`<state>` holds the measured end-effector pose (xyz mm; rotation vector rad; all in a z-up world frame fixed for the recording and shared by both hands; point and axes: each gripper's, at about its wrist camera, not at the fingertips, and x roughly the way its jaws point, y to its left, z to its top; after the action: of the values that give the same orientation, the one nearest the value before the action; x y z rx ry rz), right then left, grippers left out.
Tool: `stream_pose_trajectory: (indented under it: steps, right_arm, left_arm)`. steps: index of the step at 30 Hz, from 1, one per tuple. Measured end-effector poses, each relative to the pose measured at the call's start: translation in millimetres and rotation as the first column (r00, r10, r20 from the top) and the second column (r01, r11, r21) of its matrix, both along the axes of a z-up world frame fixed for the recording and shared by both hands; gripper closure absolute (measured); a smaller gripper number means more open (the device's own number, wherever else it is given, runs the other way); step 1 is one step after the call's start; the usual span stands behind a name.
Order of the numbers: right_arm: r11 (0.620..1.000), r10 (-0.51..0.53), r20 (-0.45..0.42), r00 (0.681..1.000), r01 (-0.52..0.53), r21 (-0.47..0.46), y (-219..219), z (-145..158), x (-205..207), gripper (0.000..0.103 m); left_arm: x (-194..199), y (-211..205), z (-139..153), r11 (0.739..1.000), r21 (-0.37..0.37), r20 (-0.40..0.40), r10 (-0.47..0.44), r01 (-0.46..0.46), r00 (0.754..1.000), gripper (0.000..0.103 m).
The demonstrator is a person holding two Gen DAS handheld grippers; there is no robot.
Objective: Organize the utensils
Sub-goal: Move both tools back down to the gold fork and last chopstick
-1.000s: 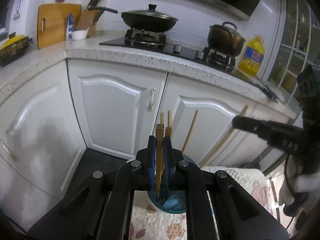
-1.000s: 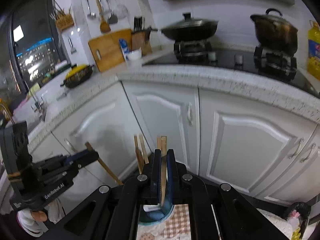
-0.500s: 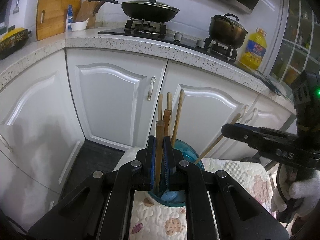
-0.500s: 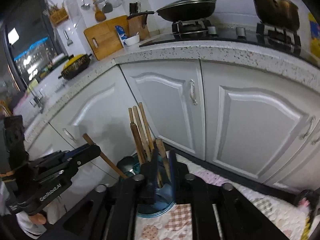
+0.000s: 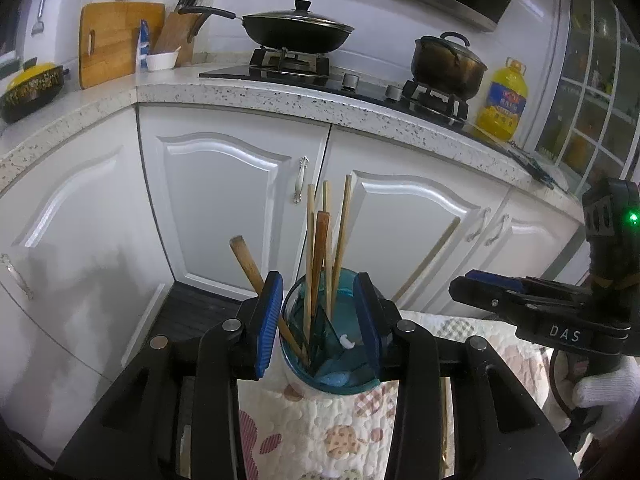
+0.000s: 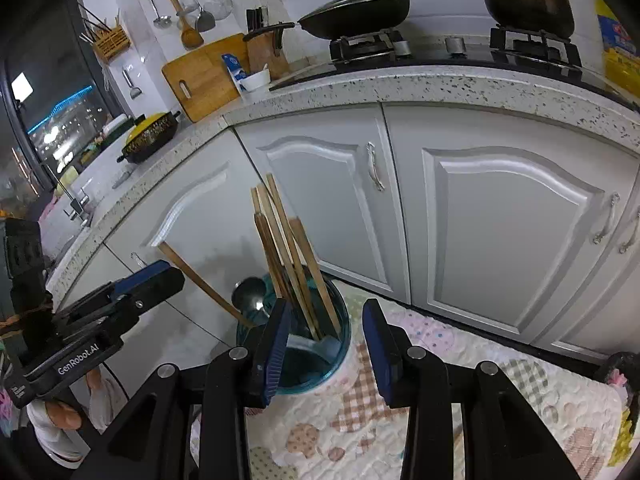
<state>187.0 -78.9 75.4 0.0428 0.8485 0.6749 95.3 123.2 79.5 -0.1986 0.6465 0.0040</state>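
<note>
Kitchen corner: white cabinet doors (image 5: 224, 208) run behind the work area, speckled stone counter (image 5: 280, 98) above them. On the counter a black lidded wok (image 5: 298, 32) and a dark pot (image 5: 446, 66) sit on the gas hob, yellow oil bottle (image 5: 502, 100) at the right end, cutting board (image 5: 116, 40) and knife block (image 5: 176, 34) at the left, a yellow-lidded casserole (image 6: 150, 136) further along. Ladles hang on the wall (image 6: 184, 4); dark window at far left in the right wrist view.

Surface is covered by a quilted patterned cloth (image 5: 340, 432). On it stands a teal glass jar (image 5: 332, 344) with a divider inside. It holds several chopsticks (image 5: 340, 232), upright to slightly leaning, a flat wooden handle (image 5: 320, 256) among them, and a thicker wooden handle (image 5: 248, 264) leaning out to the left. A dark ladle bowl (image 6: 249, 294) shows at the jar's far rim.

Left claw (image 5: 320, 320): jaws have just been opening, blue pads now apart on either side of the jar, gripping nothing; the leaning handle passes the left pad, contact unclear.

Right claw (image 6: 328, 340): jaws also just been opening, parted, empty, jar beside the left pad. A white-gloved hand (image 5: 604, 396) holds it.
</note>
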Motion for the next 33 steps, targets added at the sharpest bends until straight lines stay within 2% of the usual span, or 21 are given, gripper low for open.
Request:
stream_pose_trajectory:
  steps: [9, 13, 18, 21, 25, 28, 33]
  right_arm:
    - [1.000, -0.017, 0.002, 1.000, 0.017, -0.012, -14.4, 0.9, -9.5, 0.067]
    - [0.999, -0.042, 0.002, 0.999, 0.042, -0.027, -33.5, 0.9, -15.4, 0.066]
    - [0.995, -0.077, -0.026, 0.997, 0.075, -0.070, -62.9, -13.0, -23.6, 0.066]
    - [0.990, -0.101, -0.058, 0.993, 0.095, -0.099, -79.4, -31.1, -29.2, 0.066]
    - [0.980, -0.153, -0.138, 0.979, 0.132, -0.151, -95.5, -72.5, -26.1, 0.066]
    - [0.968, -0.204, -0.216, 0.955, 0.163, -0.191, -100.8, -114.8, -15.6, 0.066]
    - [0.948, -0.286, -0.276, 0.917, 0.230, -0.218, -104.7, -155.9, 10.3, 0.072]
  left_arm:
    - [-16.7, -5.0, 0.8, 1.000, 0.009, 0.007, -0.005, 0.005, 1.000, 0.067]
    - [-28.2, -10.2, 4.3, 1.000, 0.005, 0.021, -0.027, 0.027, 0.999, 0.066]
    - [-40.1, -24.2, 1.5, 0.997, -0.010, 0.017, -0.072, 0.072, 0.997, 0.066]
    - [-43.7, -35.4, -5.3, 0.994, -0.013, -0.002, -0.107, 0.107, 0.994, 0.066]
    - [-47.8, -52.2, -19.4, 0.989, -0.026, -0.038, -0.146, 0.145, 0.989, 0.066]
    - [-48.7, -60.6, -29.9, 0.986, -0.036, -0.068, -0.163, 0.161, 0.984, 0.066]
    - [-49.2, -71.7, -46.4, 0.982, -0.036, -0.116, -0.189, 0.186, 0.975, 0.066]
